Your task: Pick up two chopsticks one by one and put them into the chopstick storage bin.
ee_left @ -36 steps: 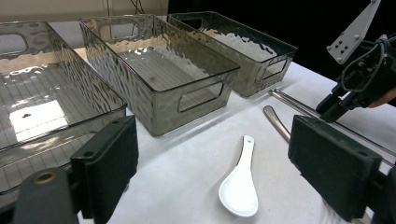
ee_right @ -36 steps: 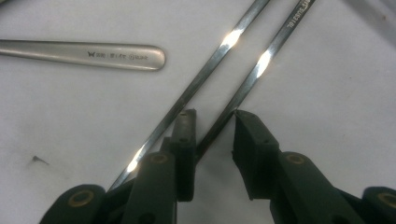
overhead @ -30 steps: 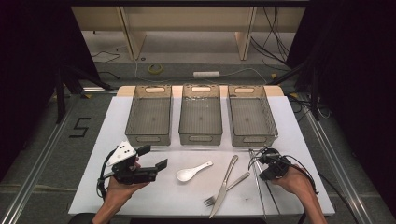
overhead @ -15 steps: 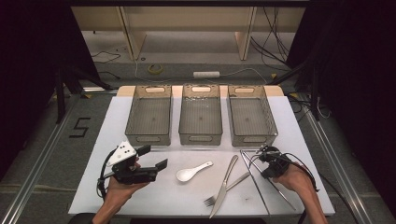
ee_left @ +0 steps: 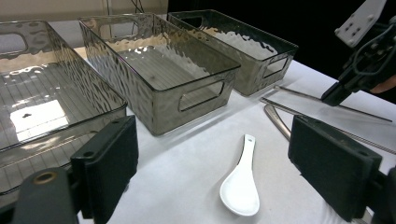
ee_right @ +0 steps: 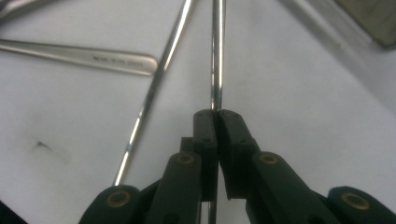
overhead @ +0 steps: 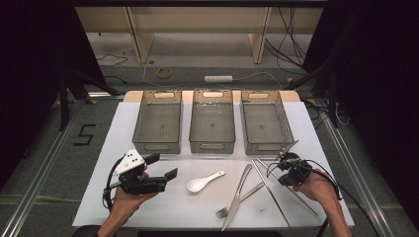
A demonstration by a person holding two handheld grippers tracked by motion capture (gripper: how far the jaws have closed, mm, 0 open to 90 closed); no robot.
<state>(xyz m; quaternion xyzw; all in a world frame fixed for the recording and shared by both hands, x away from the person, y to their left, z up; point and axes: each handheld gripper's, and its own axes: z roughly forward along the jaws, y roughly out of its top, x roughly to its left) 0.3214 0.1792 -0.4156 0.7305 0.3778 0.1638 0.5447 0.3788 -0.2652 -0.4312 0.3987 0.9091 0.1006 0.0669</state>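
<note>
A black numeral "5" (overhead: 85, 134) was marked on the grey floor at about nine o'clock from the white surface (overhead: 163, 207), just off its left edge in the high view. In the right gripper view, a flat metal cutlery handle (ee_right: 93, 58) at about ten o'clock carried a small stamped line of lettering, too fine and blurred to read. No other text could be read.
</note>
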